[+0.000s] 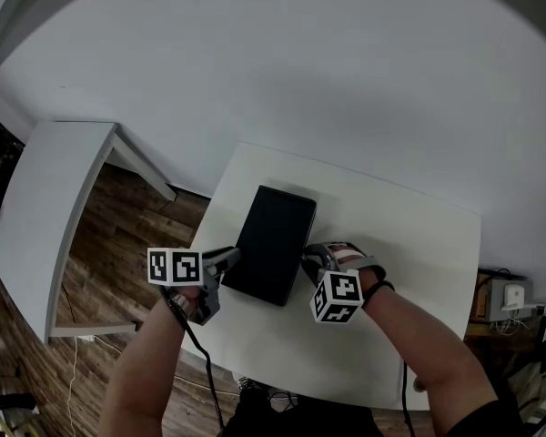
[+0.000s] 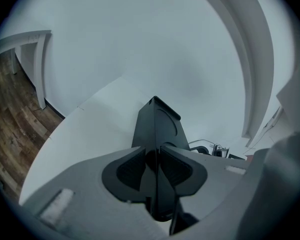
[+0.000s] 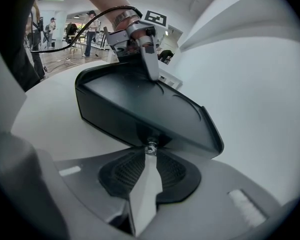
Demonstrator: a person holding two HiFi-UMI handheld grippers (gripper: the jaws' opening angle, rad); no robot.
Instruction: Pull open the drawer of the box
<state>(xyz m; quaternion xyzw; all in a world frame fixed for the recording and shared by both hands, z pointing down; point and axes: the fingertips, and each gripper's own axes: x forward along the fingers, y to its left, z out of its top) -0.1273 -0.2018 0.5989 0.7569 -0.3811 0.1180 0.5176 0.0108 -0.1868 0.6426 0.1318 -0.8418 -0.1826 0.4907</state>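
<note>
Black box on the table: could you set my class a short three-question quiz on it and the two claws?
1. True or false: the black box rests on a chair.
2. Fill in: the tips of the right claw sit on a small metal ____ on the box front.
3. Which claw grips the box's body instead: A left, B right, C neither?

Key: 1 false, it lies on the white table. 2 knob. 3 A, the left claw.

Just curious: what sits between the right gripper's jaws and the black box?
A small shiny knob on the box front, seen in the right gripper view.
</note>
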